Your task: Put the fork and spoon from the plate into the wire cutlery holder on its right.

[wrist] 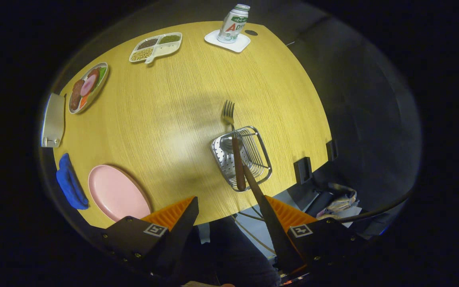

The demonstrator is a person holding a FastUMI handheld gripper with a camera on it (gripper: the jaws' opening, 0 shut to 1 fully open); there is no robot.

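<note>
I am seeing the blue cloth (71,184) and the pink plate (117,192) lying bare on the table (181,99), just ahead of the left finger. My claw (229,211) is hanging spread wide, gripping nothing. Beyond the right finger, the fork (228,113) and spoon (227,142) are resting in the wire cutlery holder (242,158), brown handles leaning toward me.

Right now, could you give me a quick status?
Gripper open, empty. Fork and spoon both in holder. Plate bare.
</note>
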